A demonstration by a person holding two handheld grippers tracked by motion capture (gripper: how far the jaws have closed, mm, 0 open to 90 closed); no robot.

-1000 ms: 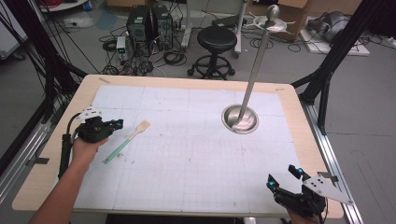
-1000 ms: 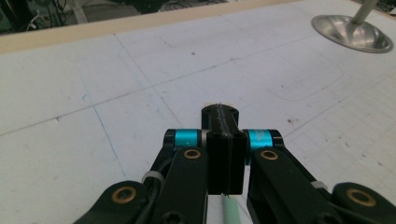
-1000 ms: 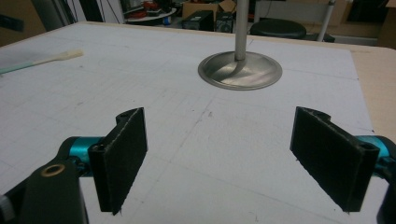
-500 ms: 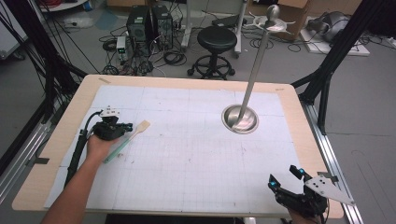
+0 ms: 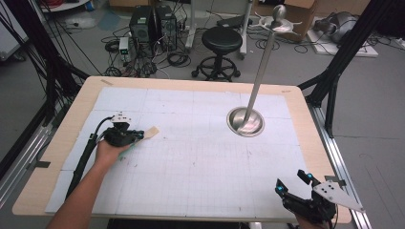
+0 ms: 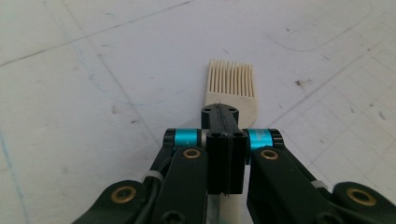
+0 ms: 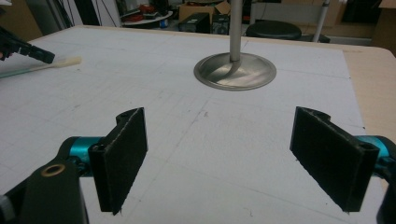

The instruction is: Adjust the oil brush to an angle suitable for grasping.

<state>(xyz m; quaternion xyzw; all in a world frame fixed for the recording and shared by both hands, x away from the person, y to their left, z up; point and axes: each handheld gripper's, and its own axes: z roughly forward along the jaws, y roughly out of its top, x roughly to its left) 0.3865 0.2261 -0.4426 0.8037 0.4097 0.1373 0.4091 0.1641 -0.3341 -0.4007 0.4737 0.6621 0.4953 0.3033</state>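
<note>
Since the earlier frame the left gripper (image 5: 125, 136) has advanced over the brush (image 6: 231, 91), its fingers now closed on the handle with the bristles just ahead on the surface (image 5: 191, 143), lift pending; the right gripper (image 5: 293, 183) rests wide open, empty.
</note>
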